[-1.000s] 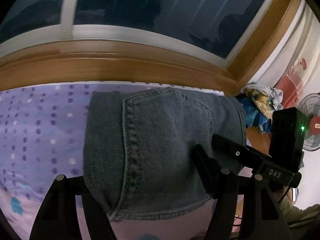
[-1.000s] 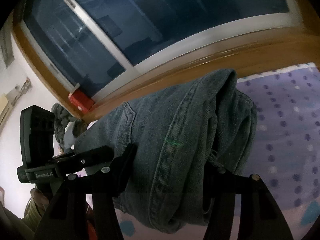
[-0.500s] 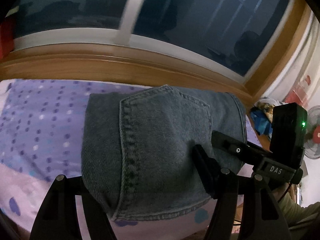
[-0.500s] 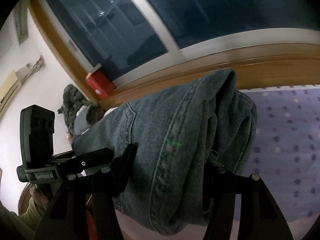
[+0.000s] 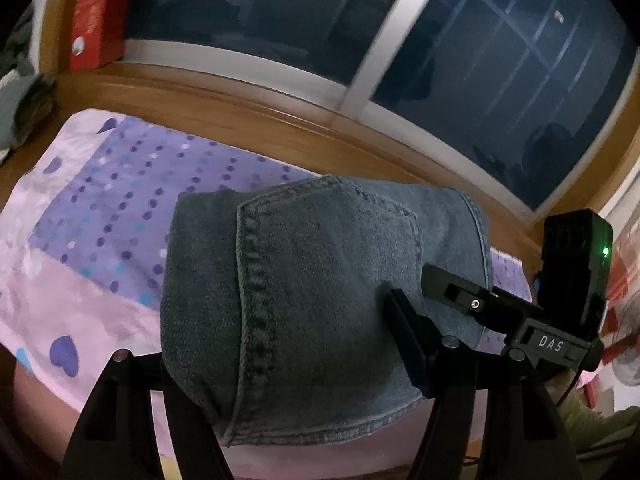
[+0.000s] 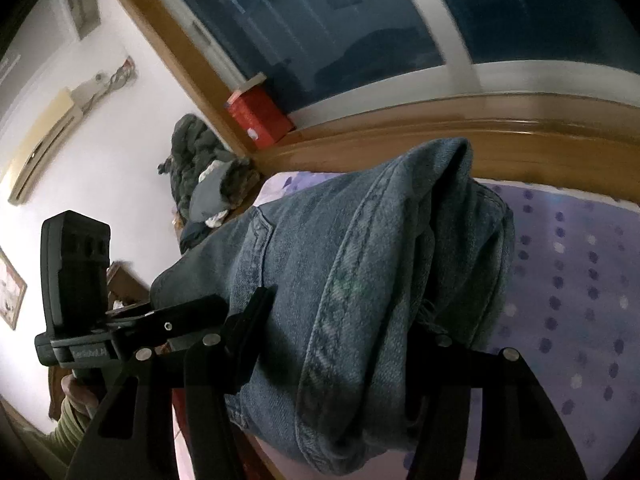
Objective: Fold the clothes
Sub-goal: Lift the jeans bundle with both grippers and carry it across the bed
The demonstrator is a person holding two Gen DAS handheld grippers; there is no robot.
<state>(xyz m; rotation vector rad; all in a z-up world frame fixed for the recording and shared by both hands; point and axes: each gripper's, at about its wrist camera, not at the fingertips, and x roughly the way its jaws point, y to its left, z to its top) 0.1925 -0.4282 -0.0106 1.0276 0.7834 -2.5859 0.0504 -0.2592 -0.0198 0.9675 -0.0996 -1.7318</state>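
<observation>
A folded bundle of blue jeans (image 5: 320,280) hangs above the bed, carried between both grippers. My left gripper (image 5: 288,360) is shut on its near end, where a back pocket faces the camera. Its left finger is mostly hidden behind the denim. In the right wrist view the jeans (image 6: 360,260) show thick layered folds and a seam, and my right gripper (image 6: 340,340) is shut on them. The left gripper's body (image 6: 76,280) shows at the left of that view, clamped on the far end.
Below lies a bed sheet (image 5: 100,220) in purple and pink with dots. A wooden sill (image 5: 240,92) runs under a dark window and carries a red box (image 5: 96,28). A heap of clothes (image 6: 204,176) sits in the corner. A person's hand (image 6: 76,396) holds the left gripper.
Both grippers have swung sideways along the bed with the jeans still clamped. The red box and the clothes heap in the corner have come into view.
</observation>
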